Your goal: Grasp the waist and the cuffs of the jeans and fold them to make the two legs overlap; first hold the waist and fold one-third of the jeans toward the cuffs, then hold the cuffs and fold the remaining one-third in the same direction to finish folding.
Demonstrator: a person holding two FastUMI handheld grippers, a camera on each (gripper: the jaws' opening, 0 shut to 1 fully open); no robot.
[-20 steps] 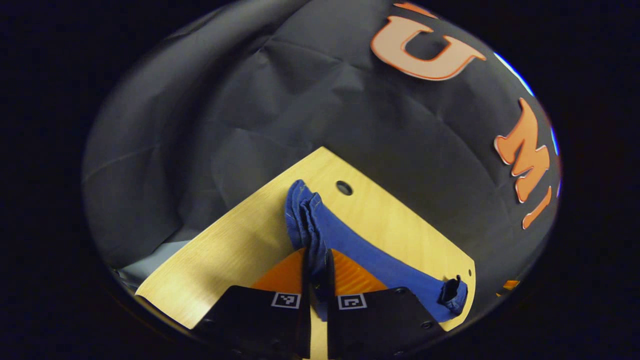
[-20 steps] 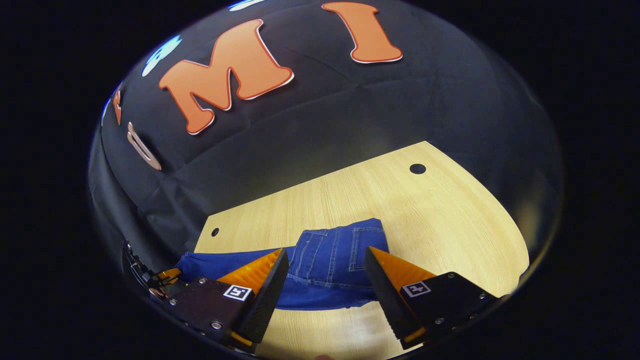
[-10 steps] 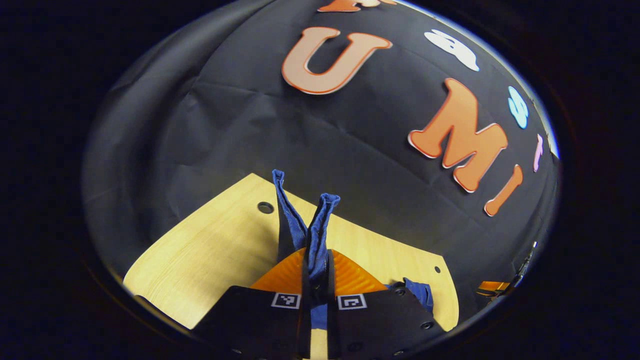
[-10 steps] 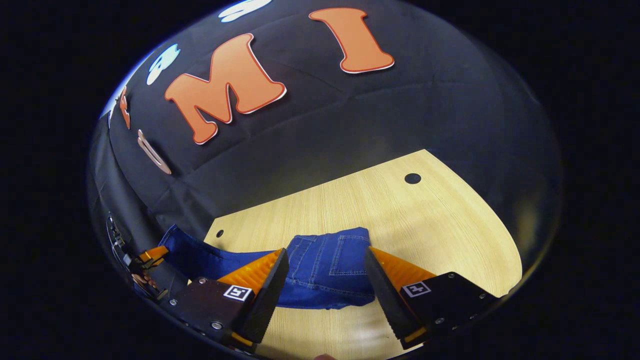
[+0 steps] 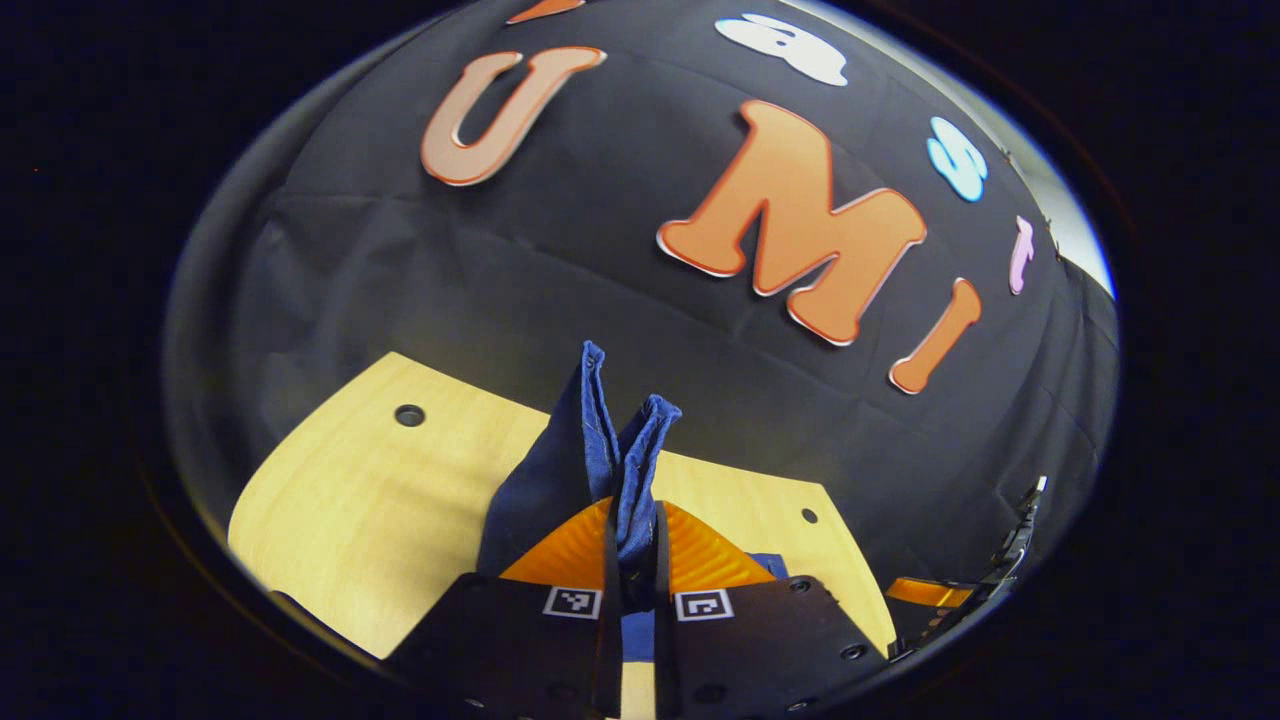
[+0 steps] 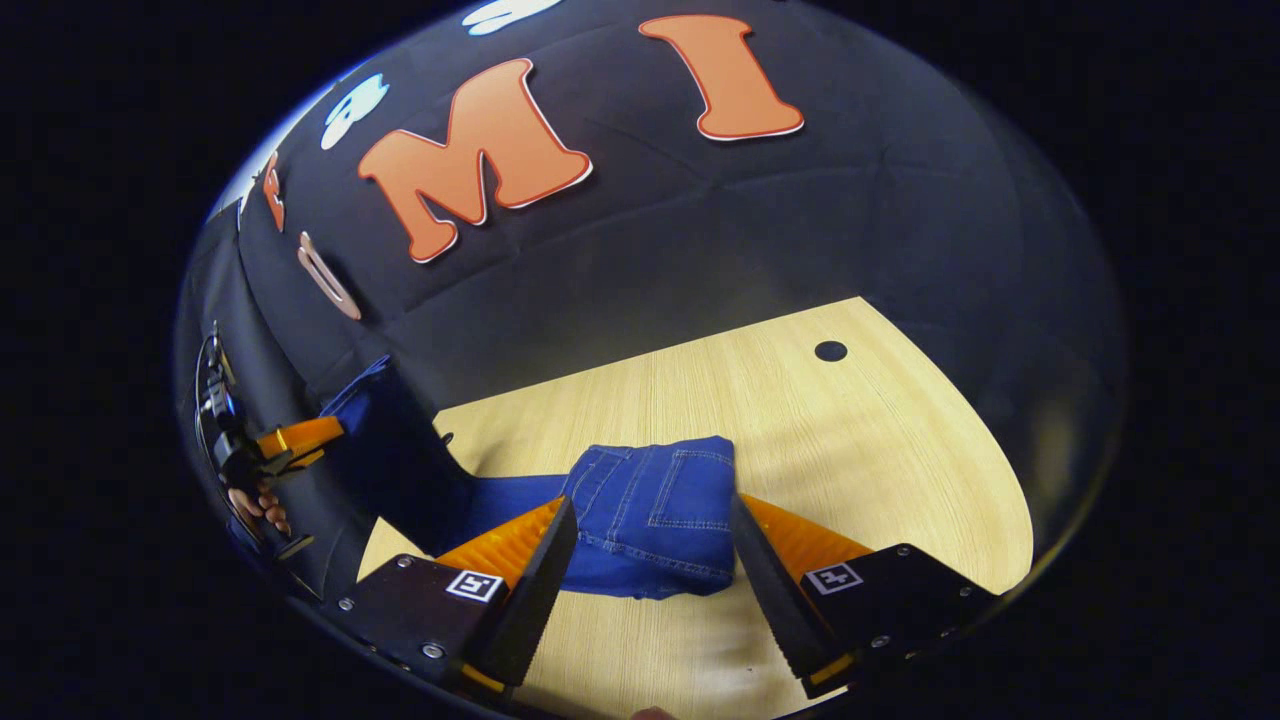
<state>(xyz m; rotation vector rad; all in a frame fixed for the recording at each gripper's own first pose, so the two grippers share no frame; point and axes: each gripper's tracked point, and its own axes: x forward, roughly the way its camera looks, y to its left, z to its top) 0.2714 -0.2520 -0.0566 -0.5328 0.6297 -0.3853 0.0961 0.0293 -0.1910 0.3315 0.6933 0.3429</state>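
Clenched on the cuffs, the left gripper has lifted them off the table; the right gripper, jaws spread, hovers over the folded waist. Final fold is underway.

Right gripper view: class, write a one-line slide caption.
Open hand-held gripper hovers over folded jeans on the table while the other hand-held gripper lifts the cuffs.

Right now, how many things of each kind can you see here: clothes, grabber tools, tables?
Jeans: 1
Grippers: 2, the left gripper and the right gripper
Wooden table: 1
Total: 4
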